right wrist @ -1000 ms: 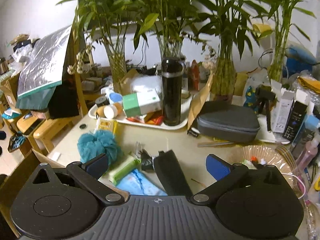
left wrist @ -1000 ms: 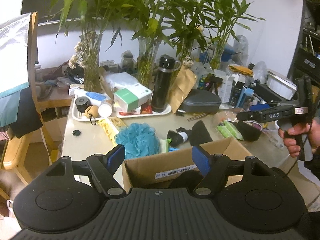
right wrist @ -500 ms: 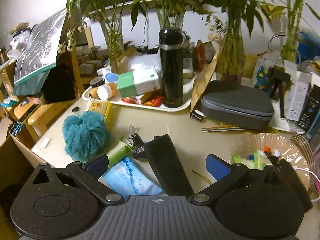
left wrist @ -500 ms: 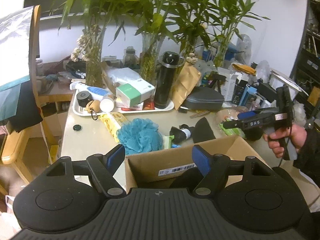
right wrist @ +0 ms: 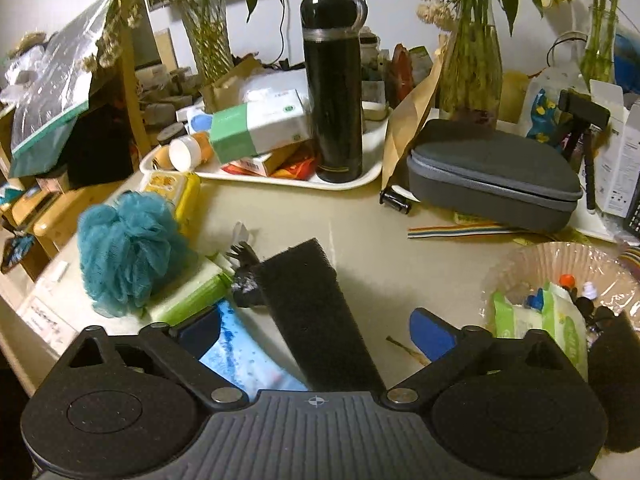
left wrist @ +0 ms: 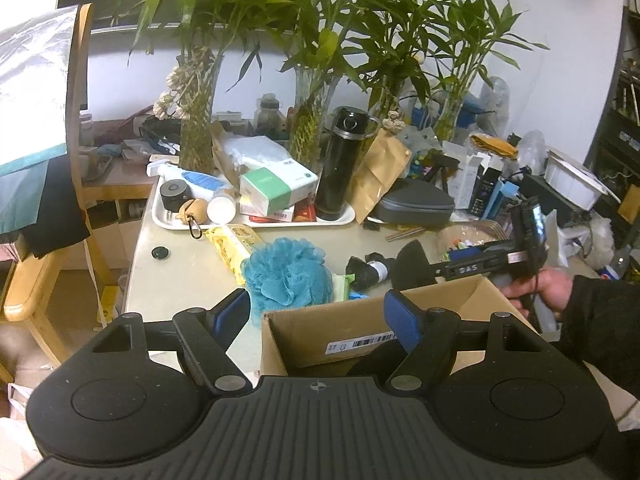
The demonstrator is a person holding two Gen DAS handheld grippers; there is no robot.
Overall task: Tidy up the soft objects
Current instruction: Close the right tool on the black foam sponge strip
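Note:
A long black foam block (right wrist: 308, 292) lies on the beige table (right wrist: 384, 240). My right gripper (right wrist: 316, 334) straddles its near end; the jaws are closing, and the blue pads (right wrist: 432, 336) still stand clear of the foam. A teal mesh bath puff (right wrist: 128, 248) sits to the left, next to a green packet (right wrist: 188, 296) and a blue packet (right wrist: 240, 356). In the left wrist view my left gripper (left wrist: 318, 318) hangs open and empty over an open cardboard box (left wrist: 304, 336). Beyond it are the bath puff (left wrist: 288, 276), the foam block (left wrist: 412, 264) and the right gripper (left wrist: 444, 270), held by a hand.
A white tray (right wrist: 280, 180) holds a black flask (right wrist: 332, 92) and a green-and-white box (right wrist: 256, 128). A grey zip case (right wrist: 492, 172) lies at the right, and a clear bowl (right wrist: 520, 268) holds a wipes pack. Another dark foam piece (right wrist: 612, 376) is far right. Plant vases line the back, and a wooden chair (left wrist: 24, 280) stands at the left.
My right gripper has come down and forward over the black foam block, which now lies between its fingers. The left gripper has stayed over the box.

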